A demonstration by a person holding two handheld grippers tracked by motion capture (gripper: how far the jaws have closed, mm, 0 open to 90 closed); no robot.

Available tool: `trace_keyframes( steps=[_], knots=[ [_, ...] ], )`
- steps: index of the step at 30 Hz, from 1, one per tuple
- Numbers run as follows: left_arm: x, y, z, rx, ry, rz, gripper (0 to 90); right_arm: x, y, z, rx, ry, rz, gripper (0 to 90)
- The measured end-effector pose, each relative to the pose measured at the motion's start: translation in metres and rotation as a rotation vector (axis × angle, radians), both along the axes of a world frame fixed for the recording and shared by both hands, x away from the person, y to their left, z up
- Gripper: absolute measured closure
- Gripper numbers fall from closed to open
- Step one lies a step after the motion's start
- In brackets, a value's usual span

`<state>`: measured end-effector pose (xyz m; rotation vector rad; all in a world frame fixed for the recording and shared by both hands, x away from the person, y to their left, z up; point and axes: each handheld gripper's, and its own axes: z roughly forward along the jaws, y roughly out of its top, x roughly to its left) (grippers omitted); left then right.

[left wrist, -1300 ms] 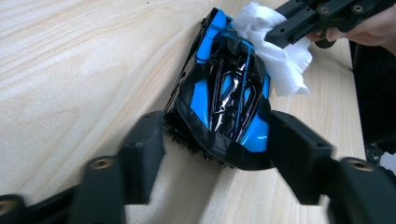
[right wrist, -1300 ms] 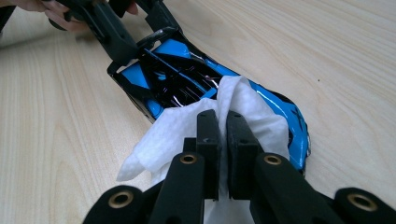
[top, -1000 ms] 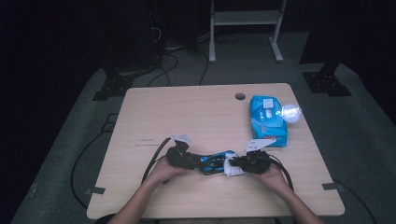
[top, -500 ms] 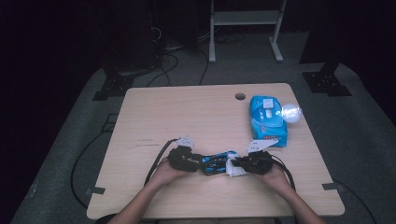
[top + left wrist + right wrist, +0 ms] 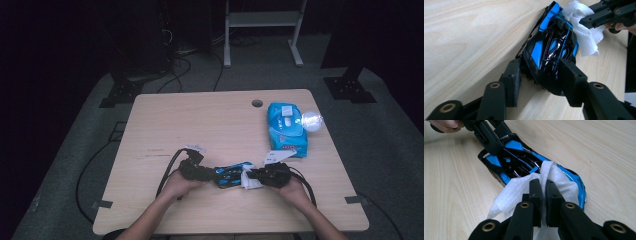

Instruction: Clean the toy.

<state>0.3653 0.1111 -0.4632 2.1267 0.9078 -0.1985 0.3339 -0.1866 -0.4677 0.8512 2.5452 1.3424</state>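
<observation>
A blue and black toy car [image 5: 231, 175] lies on the wooden table [image 5: 210, 125] near its front edge. My left gripper [image 5: 541, 75] is shut on the car [image 5: 551, 50], its jaws clamped on both sides of one end. My right gripper [image 5: 543, 195] is shut on a white wipe [image 5: 516, 192], which is pressed against the other end of the car [image 5: 516, 160]. In the high view the left gripper [image 5: 197, 170] and right gripper [image 5: 257, 176] face each other across the car, with the wipe [image 5: 248, 180] between them.
A blue pack of wipes [image 5: 286, 129] lies at the table's right, with a bright glare spot [image 5: 311, 120] beside it. A round cable hole [image 5: 257, 103] sits near the far edge. Black cables [image 5: 167, 172] trail from both grippers.
Both grippers, the car and the wipe have shifted slightly toward the table's front edge; the grips are unchanged.
</observation>
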Motion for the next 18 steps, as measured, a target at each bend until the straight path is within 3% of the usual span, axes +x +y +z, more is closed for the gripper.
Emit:
trace_keyframes(
  steps=[2, 6, 11, 18],
  knots=[
    [-0.002, -0.001, 0.001, 0.009, -0.015, -0.001, 57.3, -0.001, 0.000, 0.000, 0.000, -0.007, -0.001, 84.7],
    [-0.006, 0.002, -0.002, -0.020, -0.056, -0.001, 57.5, -0.003, 0.000, -0.001, 0.000, -0.023, -0.002, 84.6],
    [-0.012, -0.001, 0.000, -0.004, -0.120, -0.017, 58.0, -0.003, -0.003, 0.001, 0.002, -0.014, 0.017, 84.1],
    [-0.028, -0.002, 0.000, 0.003, -0.279, -0.039, 59.2, 0.000, -0.020, 0.008, 0.024, -0.032, -0.042, 83.1]
  ],
)
